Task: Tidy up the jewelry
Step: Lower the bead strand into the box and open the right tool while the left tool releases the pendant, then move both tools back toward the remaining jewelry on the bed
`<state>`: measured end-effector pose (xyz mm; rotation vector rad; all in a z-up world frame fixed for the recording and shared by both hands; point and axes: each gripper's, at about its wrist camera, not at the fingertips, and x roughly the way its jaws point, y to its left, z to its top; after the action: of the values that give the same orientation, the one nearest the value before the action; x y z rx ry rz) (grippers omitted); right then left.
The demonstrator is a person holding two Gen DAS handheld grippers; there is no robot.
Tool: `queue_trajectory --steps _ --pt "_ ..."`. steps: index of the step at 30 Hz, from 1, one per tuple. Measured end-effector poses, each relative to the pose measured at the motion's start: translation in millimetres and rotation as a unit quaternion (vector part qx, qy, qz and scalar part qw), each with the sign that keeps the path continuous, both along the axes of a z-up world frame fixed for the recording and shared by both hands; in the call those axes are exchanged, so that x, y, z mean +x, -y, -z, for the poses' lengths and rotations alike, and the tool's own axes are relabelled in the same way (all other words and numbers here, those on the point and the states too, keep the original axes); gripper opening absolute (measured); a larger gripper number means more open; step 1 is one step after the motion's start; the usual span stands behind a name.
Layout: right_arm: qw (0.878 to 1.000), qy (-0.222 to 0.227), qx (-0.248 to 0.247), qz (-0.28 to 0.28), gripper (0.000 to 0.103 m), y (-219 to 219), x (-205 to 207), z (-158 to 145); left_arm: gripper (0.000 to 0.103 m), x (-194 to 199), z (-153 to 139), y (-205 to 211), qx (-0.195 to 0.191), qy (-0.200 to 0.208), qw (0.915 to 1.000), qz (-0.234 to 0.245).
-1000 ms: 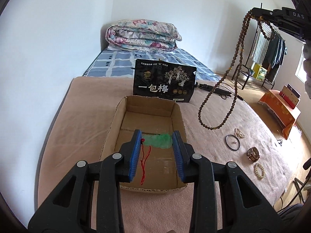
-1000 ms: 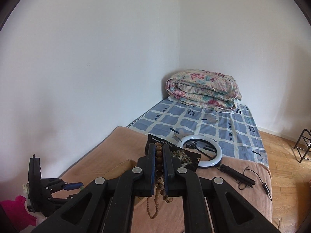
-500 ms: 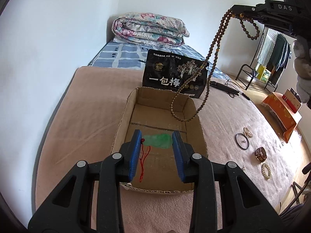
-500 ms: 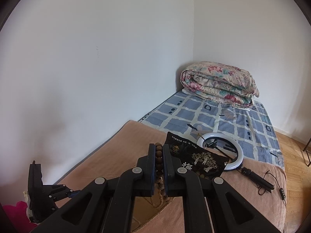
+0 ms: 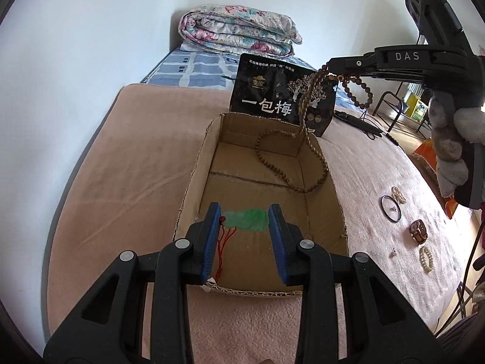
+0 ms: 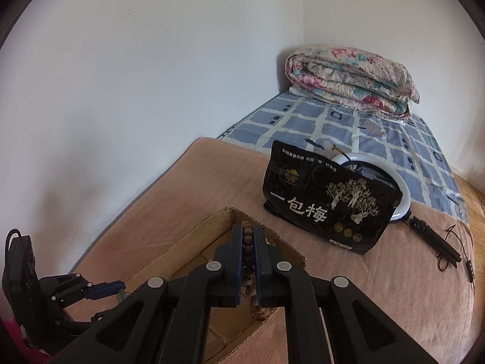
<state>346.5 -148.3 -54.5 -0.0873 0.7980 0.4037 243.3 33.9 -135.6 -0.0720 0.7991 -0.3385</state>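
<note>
Open brown cardboard box [image 5: 260, 200] on bed, holding green jade pendant on red cord [image 5: 247, 219] at 6 o'clock. Long brown wooden bead necklace [image 5: 291, 163] hanging vertically from right tool [image 6: 248, 242], clamped on beads, lower loop pooled at 1 o'clock. Left tool [image 5: 245, 236] spread apart, holding nothing.

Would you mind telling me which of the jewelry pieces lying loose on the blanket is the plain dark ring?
It is the thin black bangle, farthest from the camera beside a pale bead bracelet. The brown watch and second bead bracelet lie nearer.
</note>
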Motion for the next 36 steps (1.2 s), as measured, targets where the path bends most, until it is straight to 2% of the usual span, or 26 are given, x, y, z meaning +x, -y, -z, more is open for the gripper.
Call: queue_trajectory --steps 6,10,12,13,14,16,18,20,26,36 --pt "0.999 -0.031 0.013 0.008 0.006 2 10 27 0.032 3 9 5 0.009 -0.01 0.9999 0.0" --pt "0.999 -0.039 0.013 0.013 0.029 3 10 35 0.032 6 13 6 0.013 -0.017 0.9998 -0.002" --pt "0.999 -0.04 0.011 0.016 0.034 5 8 36 0.033 7 14 7 0.015 -0.02 0.9997 -0.006" --pt "0.999 -0.04 0.01 0.018 0.042 6 8 36 0.039 7 14 7 0.013 -0.022 0.9997 -0.006" --pt "0.999 -0.04 0.01 0.021 0.055 8 7 35 0.043 6 14 7 0.011 -0.021 0.9997 -0.007" --pt "0.999 -0.033 0.009 0.029 0.069 12 4 33 0.059 4 12 6 0.009 -0.016 0.9998 -0.013" --pt "0.999 -0.028 0.011 0.036 0.075 17 0 30 0.066 3 11 5 0.005 -0.015 0.9997 -0.017" --pt "0.999 -0.029 0.012 0.042 0.085 22 -2 27 0.066 1 8 5 0.003 -0.013 0.9997 -0.018" --pt "0.998 -0.023 0.01 0.054 0.089 39 -13 20 0.066 -7 -2 7 0.002 -0.005 0.9997 -0.023" --pt "0.997 -0.006 0.021 0.078 0.091 84 -51 -4 0.066 -34 -23 21 0.001 0.017 0.9998 -0.011"
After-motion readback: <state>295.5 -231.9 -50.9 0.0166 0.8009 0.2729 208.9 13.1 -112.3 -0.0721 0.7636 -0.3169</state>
